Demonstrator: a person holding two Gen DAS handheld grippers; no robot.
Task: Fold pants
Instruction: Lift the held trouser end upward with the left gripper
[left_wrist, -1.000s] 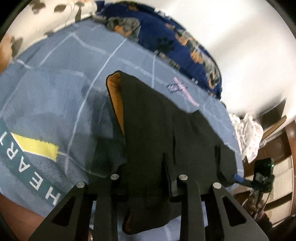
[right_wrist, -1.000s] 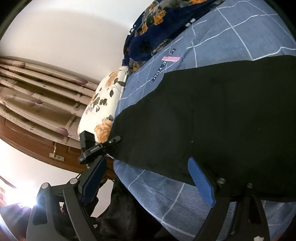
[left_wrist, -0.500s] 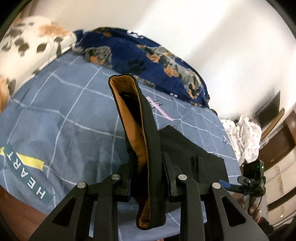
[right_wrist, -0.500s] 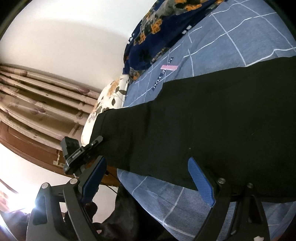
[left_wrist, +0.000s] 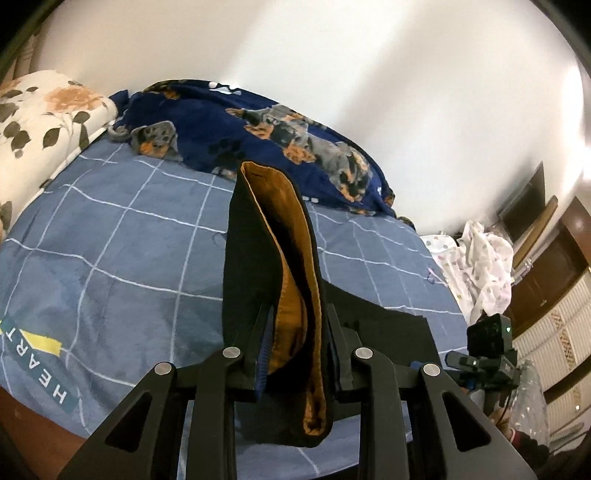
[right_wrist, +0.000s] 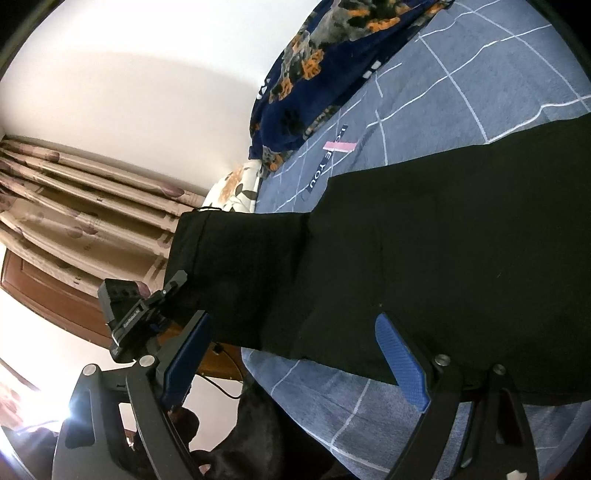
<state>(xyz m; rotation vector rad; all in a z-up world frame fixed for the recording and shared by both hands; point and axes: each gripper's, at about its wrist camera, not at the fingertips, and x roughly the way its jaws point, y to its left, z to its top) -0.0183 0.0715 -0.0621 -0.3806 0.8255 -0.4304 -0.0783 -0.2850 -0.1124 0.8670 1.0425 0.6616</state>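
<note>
Black pants with an orange lining (left_wrist: 295, 258) lie partly on a blue checked bed (left_wrist: 122, 236). My left gripper (left_wrist: 297, 343) is shut on the pants' end and holds it lifted, the lining facing me. In the right wrist view the pants (right_wrist: 424, 258) stretch from the bed to the left gripper (right_wrist: 147, 314), raised at the left. My right gripper (right_wrist: 295, 354) is open with blue pads (right_wrist: 400, 358), close over the pants' near edge and holding nothing.
A navy dog-print blanket (left_wrist: 266, 133) is bunched along the wall. A floral pillow (left_wrist: 40, 118) lies at the far left. White spotted cloth (left_wrist: 476, 266) lies off the bed's right side. Curtains (right_wrist: 74, 206) and a wooden door (right_wrist: 51, 295) stand behind.
My left gripper has lifted the pants' end off the bed and swung it upward. The right gripper has stayed open in place.
</note>
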